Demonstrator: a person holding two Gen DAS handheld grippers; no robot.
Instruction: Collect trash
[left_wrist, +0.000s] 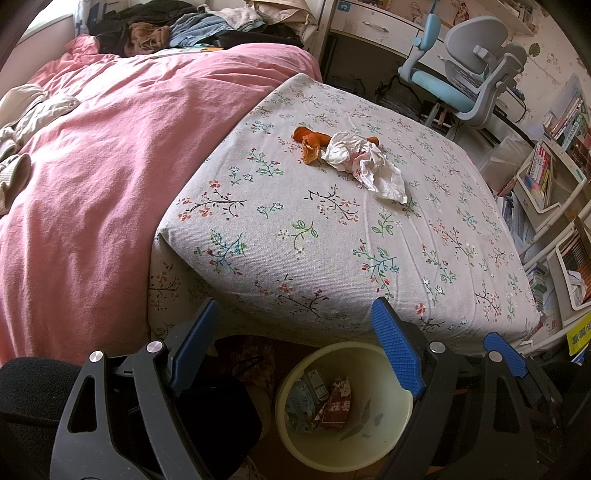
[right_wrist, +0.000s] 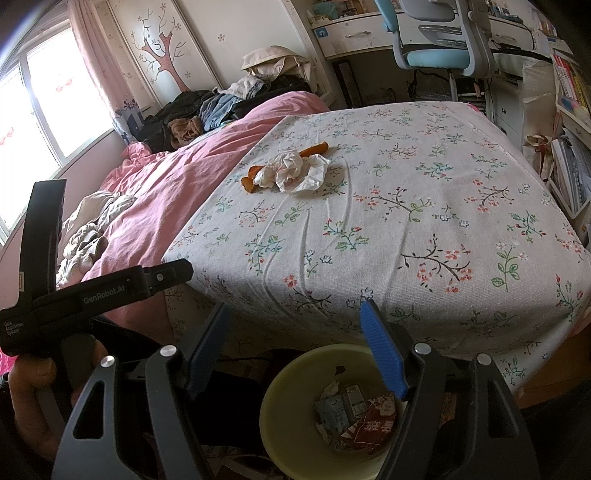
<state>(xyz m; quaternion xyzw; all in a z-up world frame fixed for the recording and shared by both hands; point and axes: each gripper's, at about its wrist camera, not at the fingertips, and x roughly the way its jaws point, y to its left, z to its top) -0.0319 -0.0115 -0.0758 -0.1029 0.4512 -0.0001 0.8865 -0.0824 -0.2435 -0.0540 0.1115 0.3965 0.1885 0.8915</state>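
Note:
Crumpled white tissue paper (left_wrist: 364, 164) (right_wrist: 295, 171) lies on the floral mattress (left_wrist: 332, 236) (right_wrist: 388, 221), with orange peel (left_wrist: 310, 142) (right_wrist: 251, 181) beside and partly under it. A pale yellow trash bin (left_wrist: 395, 417) (right_wrist: 280, 391) stands on the floor at the bed's near edge, holding cartons and a red wrapper (left_wrist: 334, 406) (right_wrist: 369, 424). My left gripper (left_wrist: 295, 332) hangs open over the bin and the bed edge, nothing between its blue pads. My right gripper (right_wrist: 295, 332) is likewise open and empty above the bin. The trash on the bed lies well beyond both.
A pink duvet (left_wrist: 92, 184) (right_wrist: 177, 173) covers the bed's left part, with clothes (left_wrist: 177, 26) piled at the head. A blue-grey desk chair (left_wrist: 465, 74) (right_wrist: 439, 37) and shelves of books (left_wrist: 554, 184) stand to the right. A hand (right_wrist: 33, 376) holds the left gripper's body.

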